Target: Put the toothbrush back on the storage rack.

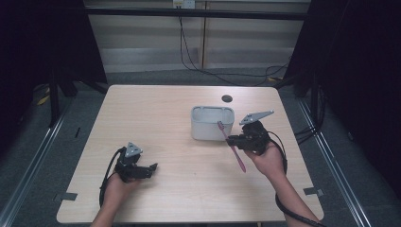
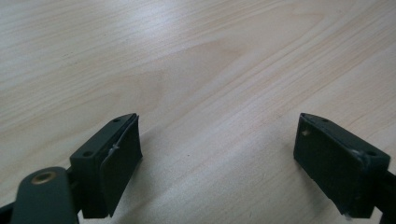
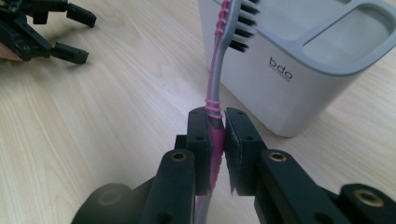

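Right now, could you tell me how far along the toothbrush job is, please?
Done: the right gripper is shut on the toothbrush and holds it off the table, bristles near the holder rim. In hand: bringing it to the holder. Left: putting it in an opening and letting go. The left gripper rests open, holding nothing.
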`<state>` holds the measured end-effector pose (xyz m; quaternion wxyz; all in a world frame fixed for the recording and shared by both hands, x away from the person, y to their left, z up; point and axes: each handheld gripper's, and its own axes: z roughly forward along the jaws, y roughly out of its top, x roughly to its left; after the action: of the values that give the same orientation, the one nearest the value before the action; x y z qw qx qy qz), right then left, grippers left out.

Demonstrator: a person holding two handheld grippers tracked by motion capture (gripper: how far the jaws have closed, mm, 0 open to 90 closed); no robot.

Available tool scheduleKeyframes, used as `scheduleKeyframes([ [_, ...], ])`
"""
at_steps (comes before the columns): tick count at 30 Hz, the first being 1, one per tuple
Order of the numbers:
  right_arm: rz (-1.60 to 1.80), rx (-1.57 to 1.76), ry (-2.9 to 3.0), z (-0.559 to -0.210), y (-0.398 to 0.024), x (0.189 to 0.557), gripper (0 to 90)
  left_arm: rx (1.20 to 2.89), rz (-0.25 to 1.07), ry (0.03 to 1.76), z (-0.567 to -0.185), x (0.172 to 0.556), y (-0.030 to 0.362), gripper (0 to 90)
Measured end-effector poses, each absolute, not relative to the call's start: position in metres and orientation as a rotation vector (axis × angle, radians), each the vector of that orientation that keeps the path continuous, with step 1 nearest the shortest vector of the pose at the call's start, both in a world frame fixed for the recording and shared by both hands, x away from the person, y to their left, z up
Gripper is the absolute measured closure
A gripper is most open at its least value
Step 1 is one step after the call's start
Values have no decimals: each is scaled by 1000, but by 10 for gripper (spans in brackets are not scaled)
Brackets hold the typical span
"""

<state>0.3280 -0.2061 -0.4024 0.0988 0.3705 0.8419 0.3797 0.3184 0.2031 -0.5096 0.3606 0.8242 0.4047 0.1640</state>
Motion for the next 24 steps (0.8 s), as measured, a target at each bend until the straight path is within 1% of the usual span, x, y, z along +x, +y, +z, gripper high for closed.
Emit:
scheduleKeyframes([
  [24, 1242, 1095, 2356, -376, -210, 333, 809, 2129, 421, 1040, -509, 318, 203, 146],
])
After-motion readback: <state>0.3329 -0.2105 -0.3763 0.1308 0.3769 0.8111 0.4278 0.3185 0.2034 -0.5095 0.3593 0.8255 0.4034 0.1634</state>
